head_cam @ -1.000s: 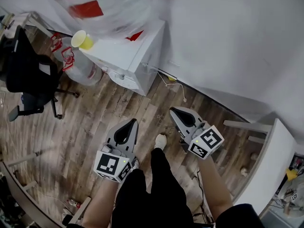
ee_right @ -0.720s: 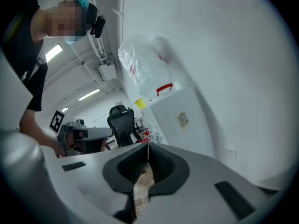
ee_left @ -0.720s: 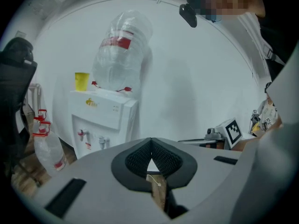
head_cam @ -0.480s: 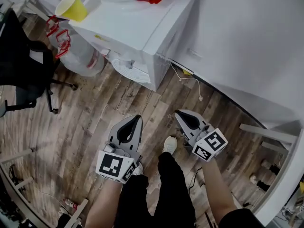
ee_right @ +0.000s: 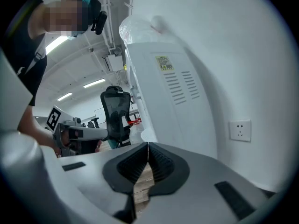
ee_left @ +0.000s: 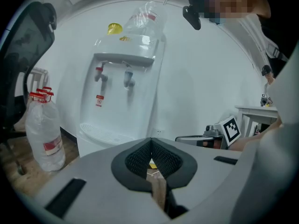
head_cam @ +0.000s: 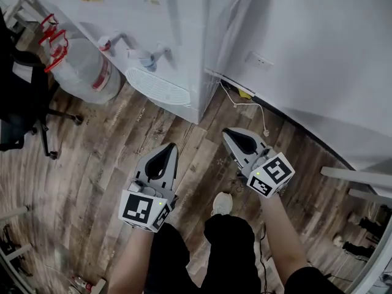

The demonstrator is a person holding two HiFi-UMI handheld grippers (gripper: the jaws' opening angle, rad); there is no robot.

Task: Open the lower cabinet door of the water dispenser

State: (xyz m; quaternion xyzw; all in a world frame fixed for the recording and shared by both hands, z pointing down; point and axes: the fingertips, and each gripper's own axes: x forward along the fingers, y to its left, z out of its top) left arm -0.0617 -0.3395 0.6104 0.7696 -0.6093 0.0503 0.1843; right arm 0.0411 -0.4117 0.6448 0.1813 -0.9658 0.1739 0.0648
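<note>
The white water dispenser (head_cam: 177, 35) stands against the wall, with a red tap (head_cam: 108, 42), a blue tap (head_cam: 151, 57) and a drip tray (head_cam: 158, 86) on its front. Its lower cabinet front (ee_left: 91, 146) shows only as a strip below the tray in the left gripper view. My left gripper (head_cam: 166, 149) is shut and empty, over the wooden floor short of the dispenser. My right gripper (head_cam: 229, 133) is shut and empty too, beside the dispenser's vented side panel (ee_right: 180, 85). Both sets of jaws (ee_left: 151, 142) (ee_right: 147, 146) are pressed together.
A spare water jug (head_cam: 86, 72) stands on the floor left of the dispenser, with a black office chair (head_cam: 21, 97) further left. A wall socket (head_cam: 260, 60) and a loose cable (head_cam: 250, 106) lie right of it. My shoe (head_cam: 222, 204) is below the grippers.
Both grippers and the head view have sunk towards the floor. The dispenser's top has left the head view and its taps and front have come into sight.
</note>
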